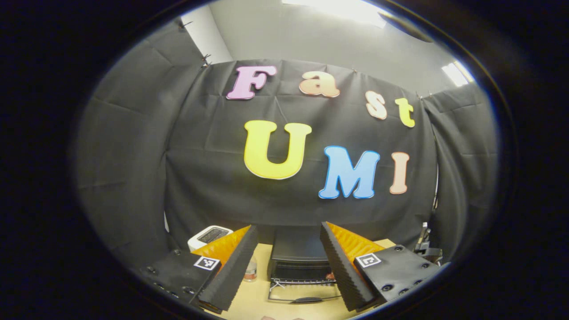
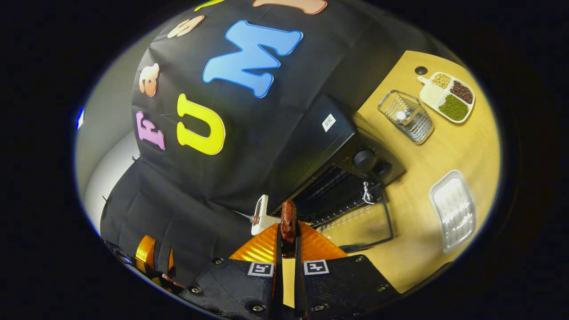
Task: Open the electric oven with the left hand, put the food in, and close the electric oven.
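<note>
- The right tongs point(image 2: 288, 231) are clamped on the food point(image 2: 288, 222), a dark reddish piece.
- The electric oven point(image 2: 338, 155) is seen straight ahead of them, door point(image 2: 360, 226) down, seemingly close.
- The left tongs point(image 1: 289, 262) are held apart, empty, facing the oven from farther back above the tabletop point(image 1: 253, 298).

The black electric oven point(image 2: 342, 146) sits on the wooden table with its glass door point(image 2: 360, 224) folded down open, while a reddish-brown piece of food point(image 2: 288, 220) is pinched upright just before its opening.
</note>
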Available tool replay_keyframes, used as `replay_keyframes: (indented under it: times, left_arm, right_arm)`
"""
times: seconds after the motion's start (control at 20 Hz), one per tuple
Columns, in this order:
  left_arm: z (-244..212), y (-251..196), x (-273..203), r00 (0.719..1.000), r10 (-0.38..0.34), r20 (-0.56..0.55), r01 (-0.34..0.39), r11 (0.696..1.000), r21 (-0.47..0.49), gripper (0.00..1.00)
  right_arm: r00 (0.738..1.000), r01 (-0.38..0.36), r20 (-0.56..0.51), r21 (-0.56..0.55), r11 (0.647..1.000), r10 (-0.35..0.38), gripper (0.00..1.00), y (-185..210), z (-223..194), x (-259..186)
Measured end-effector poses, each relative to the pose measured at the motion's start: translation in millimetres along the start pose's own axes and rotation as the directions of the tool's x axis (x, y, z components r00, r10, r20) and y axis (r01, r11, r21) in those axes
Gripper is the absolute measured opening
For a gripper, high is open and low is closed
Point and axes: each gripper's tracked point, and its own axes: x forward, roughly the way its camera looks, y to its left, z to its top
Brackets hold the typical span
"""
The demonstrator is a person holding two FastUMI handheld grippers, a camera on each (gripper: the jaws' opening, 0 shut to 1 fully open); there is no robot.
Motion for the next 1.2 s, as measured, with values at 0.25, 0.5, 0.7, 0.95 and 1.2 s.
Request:
replay_keyframes:
  times: [0.25,0.5,0.7,0.95,1.2]
  left_arm:
    - [-7,43,-4,0.999,0.018,-0.027,-0.018,1.0,0.013,1.0]
    - [-19,84,-10,0.996,0.051,-0.07,-0.049,0.998,0.032,0.91]
    - [-28,108,-13,0.991,0.084,-0.1,-0.079,0.996,0.049,0.96]
    - [-40,118,-6,0.987,0.093,-0.134,-0.089,0.995,0.038,0.94]
    - [-42,101,12,0.989,0.072,-0.127,-0.069,0.997,0.03,0.95]
  right_arm:
    - [0.996,0.074,0.034,0.072,0.995,-0.077,0.11,-25,-13,71]
    - [0.986,0.12,0.1,0.161,0.98,-0.137,0.1,-50,-14,126]
    - [0.972,0.137,0.158,0.209,0.968,-0.172,0.1,-66,-6,156]
    - [0.955,0.165,0.202,0.252,0.954,-0.218,0.11,-81,5,180]
    - [0.914,0.323,0.191,0.188,0.928,-0.357,0.27,-109,17,176]
